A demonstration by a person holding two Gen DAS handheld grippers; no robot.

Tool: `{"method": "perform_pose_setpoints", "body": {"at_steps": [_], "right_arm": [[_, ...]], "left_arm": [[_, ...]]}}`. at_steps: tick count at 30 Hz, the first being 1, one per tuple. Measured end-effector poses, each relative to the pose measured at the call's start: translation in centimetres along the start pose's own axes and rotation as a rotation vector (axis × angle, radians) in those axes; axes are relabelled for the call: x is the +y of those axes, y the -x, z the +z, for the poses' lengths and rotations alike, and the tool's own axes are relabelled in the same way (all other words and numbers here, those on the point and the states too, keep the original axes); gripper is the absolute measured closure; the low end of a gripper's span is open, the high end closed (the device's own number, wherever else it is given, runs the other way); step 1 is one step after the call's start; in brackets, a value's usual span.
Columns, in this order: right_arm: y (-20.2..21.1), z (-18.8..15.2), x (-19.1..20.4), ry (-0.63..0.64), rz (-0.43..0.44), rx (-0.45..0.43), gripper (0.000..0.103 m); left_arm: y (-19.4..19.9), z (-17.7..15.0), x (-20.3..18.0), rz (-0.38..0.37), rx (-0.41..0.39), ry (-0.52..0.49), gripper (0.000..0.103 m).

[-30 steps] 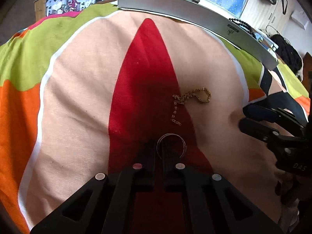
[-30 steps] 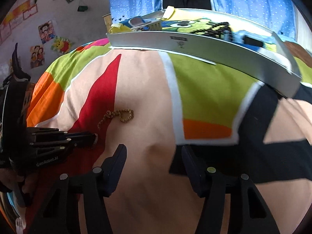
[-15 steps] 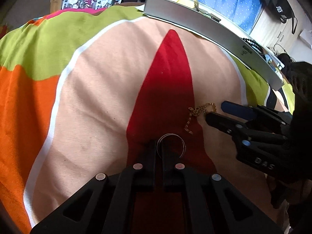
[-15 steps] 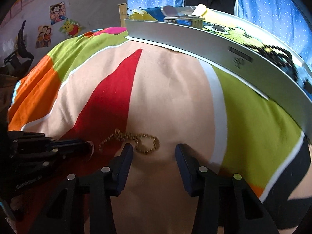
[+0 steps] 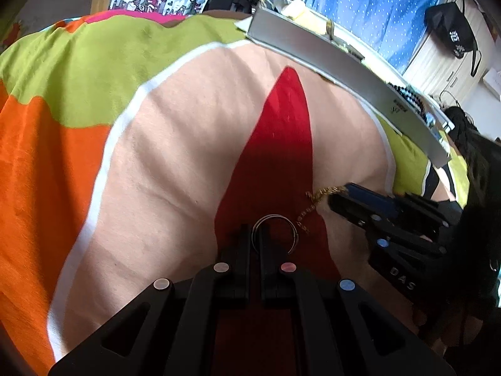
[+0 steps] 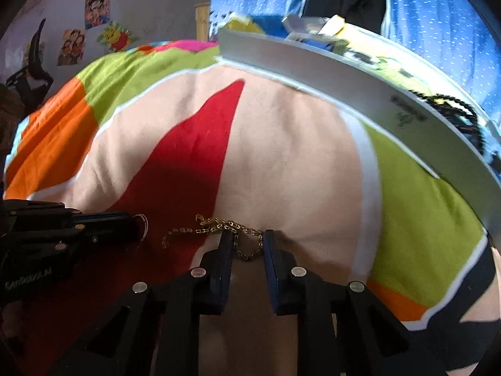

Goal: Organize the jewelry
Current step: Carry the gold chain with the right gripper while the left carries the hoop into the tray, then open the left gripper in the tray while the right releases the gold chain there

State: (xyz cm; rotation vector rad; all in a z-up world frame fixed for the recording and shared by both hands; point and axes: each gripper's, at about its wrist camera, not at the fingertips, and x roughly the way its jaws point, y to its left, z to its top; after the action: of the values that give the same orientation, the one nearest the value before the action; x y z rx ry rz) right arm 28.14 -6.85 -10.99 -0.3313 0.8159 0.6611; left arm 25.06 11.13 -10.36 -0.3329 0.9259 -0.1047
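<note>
Two pieces are picked or nearly: left tongs (image 5: 256, 244) pinch a silver ring (image 5: 275, 230), right tongs (image 6: 247, 244) sit spread around the gold chain (image 6: 216, 228) on the bed blanket (image 6: 291, 163). Neither's in the grey tray (image 6: 313, 72) yet. Tray contents are mostly cut off, blurry.

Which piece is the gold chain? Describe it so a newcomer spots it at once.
Start at the colourful bedspread, at the edge of its red wedge. The gold chain lies there, one loop between the right gripper fingers. The nearby silver ring is a plain hoop; this has links.
</note>
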Motion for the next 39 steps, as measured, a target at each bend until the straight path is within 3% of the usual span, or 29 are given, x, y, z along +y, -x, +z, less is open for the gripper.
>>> {"method": "perform_pose_setpoints", "body": {"at_steps": [10, 17, 21, 26, 32, 39], "right_arm": [[5.2, 2.4, -1.3, -0.084, -0.066, -0.153, 0.085], [8.7, 6.8, -3.6, -0.138, -0.135, -0.291, 0.085], [9.5, 9.2, -5.7, -0.187, -0.177, -0.350, 0.085], [8.2, 10.7, -7.7, -0.253, -0.195, -0.351, 0.085], [6.0, 9.7, -8.0, -0.264, -0.183, -0.299, 0.085], [4.7, 8.4, -8.8, -0.308, -0.166, -0.272, 0.085]], "left_arm": [[2.8, 4.1, 0.1, -0.016, -0.123, -0.035, 0.100], [4.4, 10.8, -1.2, -0.040, -0.261, -0.041, 0.100], [2.9, 15.2, -4.2, -0.048, -0.319, -0.066, 0.100], [0.0, 17.9, -5.4, -0.041, -0.294, -0.087, 0.100], [-3.3, 17.4, -5.2, -0.019, -0.223, -0.070, 0.100], [-4.3, 17.1, -5.4, -0.002, -0.218, -0.083, 0.100]]}}
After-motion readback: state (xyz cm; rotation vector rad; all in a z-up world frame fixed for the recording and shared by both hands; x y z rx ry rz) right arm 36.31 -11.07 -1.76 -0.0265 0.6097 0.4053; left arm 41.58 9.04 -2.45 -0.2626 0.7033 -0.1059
